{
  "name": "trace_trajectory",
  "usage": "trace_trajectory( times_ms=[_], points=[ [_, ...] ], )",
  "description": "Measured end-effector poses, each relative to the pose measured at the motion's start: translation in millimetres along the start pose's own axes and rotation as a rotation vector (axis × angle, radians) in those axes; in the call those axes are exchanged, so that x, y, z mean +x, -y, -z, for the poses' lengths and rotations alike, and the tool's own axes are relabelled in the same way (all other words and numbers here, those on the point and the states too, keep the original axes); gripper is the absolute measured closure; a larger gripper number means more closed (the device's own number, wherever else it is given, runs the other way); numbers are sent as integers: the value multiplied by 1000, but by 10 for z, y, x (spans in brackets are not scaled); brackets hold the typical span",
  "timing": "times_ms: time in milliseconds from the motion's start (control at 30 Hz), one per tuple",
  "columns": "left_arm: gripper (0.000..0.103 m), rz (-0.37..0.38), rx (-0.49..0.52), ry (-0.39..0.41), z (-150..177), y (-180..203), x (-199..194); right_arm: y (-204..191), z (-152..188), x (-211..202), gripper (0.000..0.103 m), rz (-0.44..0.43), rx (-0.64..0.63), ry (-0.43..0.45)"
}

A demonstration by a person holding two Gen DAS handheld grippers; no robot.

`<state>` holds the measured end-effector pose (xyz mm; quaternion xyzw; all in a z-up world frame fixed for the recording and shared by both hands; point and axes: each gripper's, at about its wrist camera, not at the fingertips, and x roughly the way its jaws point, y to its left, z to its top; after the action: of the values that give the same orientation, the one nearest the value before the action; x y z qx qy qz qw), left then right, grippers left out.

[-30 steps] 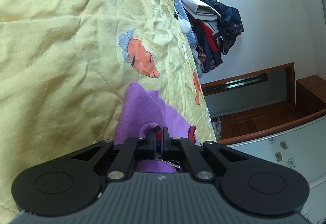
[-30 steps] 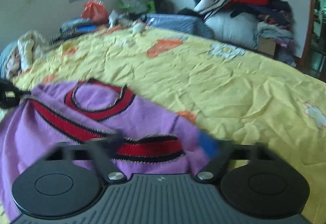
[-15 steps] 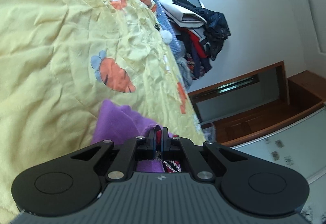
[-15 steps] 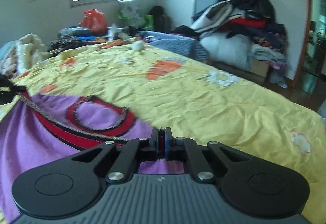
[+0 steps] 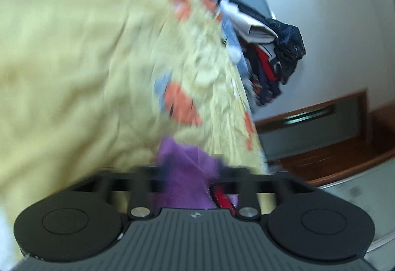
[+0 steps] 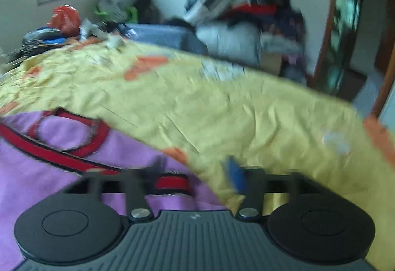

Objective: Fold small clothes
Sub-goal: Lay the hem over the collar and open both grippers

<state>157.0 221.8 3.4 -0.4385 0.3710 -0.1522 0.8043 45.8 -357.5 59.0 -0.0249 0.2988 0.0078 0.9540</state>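
Note:
A small purple garment with a red, black-edged neckline and stripe lies spread on the yellow bedsheet at the lower left of the right wrist view. My right gripper hovers over its near corner with the jaws opening; a red band of the garment shows between the spread fingers. In the blurred left wrist view, another bunched corner of the purple garment rises between the fingers of my left gripper, whose jaws are also opening. The pads do not visibly press on the cloth.
The yellow bedsheet with orange carrot prints covers the bed. A heap of clothes is piled by the far wall, with a grey-blue bundle and a red bag at the bed's far edge. A wooden door frame stands at the right.
Both grippers were shut on the purple garment half a second ago; their jaws now stand wide apart. Both views have swung slightly and are motion-blurred.

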Motion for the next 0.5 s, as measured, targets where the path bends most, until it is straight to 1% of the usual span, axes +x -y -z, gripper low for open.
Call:
trace_trajectory(
  times_ms=[33,67,100,133,167,200,233,300,333,367,400,433,467,500],
  points=[
    [26,-22,74,32,51,141,-132,-73,-10,-114,16,1,-9,26],
    [27,-26,156,43,133,299,-233,-172,2,-230,14,-3,-7,39],
    [27,-30,243,39,242,473,-298,-254,10,-284,13,-6,-2,29],
    [26,-40,303,38,350,603,-322,-363,23,-310,13,-17,7,3],
    [26,-49,358,27,470,722,-307,-462,50,-305,13,-49,17,-19],
    [26,-56,413,0,598,827,-244,-556,74,-265,13,-75,27,-43],
    [26,-74,468,-23,734,915,-145,-656,99,-211,13,-73,46,-72],
    [26,-141,566,-32,937,1023,68,-823,155,-90,12,-66,85,-102],
    [26,-176,598,-33,1012,1029,188,-911,194,-33,12,-69,111,-120],
    [29,-217,612,-20,1042,1018,272,-993,234,6,12,-86,130,-132],
    [29,-255,622,3,1052,999,339,-1091,282,18,12,-108,132,-139],
    [28,-273,631,18,1041,967,409,-1203,337,-14,10,-122,118,-131],
    [28,-301,639,28,1006,930,462,-1318,393,-45,7,-129,105,-118],
    [31,-324,614,42,931,854,489,-1426,441,-75,2,-143,88,-111]
  ],
)
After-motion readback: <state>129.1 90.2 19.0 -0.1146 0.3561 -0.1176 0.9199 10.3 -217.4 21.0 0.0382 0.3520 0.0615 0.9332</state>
